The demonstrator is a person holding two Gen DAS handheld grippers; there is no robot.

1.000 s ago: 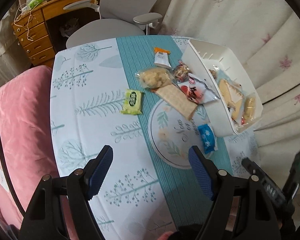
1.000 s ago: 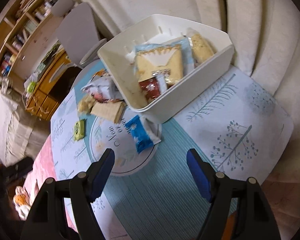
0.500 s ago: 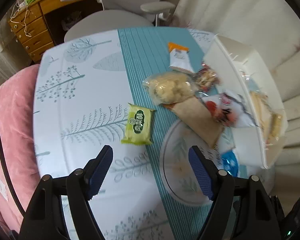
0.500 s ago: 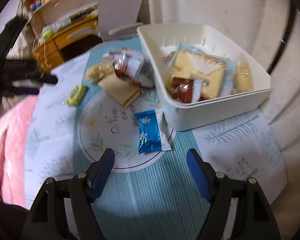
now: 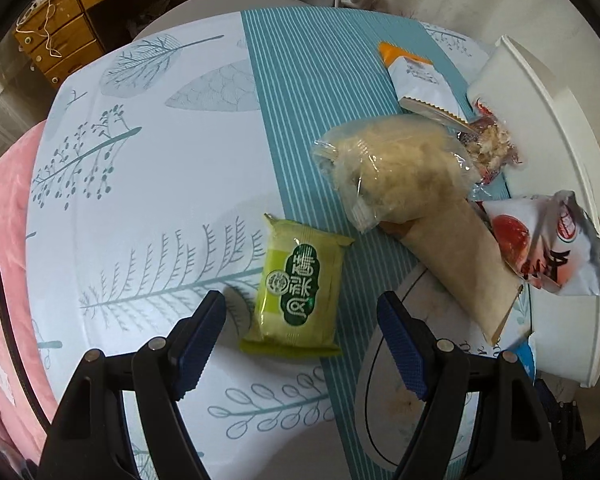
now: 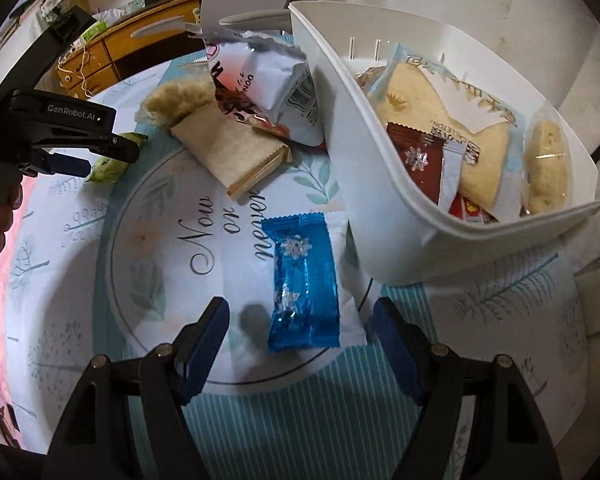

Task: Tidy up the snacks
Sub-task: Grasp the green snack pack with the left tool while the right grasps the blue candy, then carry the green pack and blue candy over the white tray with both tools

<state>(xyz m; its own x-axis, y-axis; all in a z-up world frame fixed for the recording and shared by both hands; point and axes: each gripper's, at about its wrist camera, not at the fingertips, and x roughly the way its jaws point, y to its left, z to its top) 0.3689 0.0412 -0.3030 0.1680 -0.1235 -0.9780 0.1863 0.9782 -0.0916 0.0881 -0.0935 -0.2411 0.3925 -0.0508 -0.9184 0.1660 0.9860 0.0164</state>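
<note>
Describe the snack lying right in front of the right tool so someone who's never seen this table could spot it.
Find the white basket on the tablecloth, then the round "Now or never" print beside it. There, next to the basket's wall, lies a shiny blue wrapper with silver snowflakes, the only blue foil packet outside the basket.
</note>
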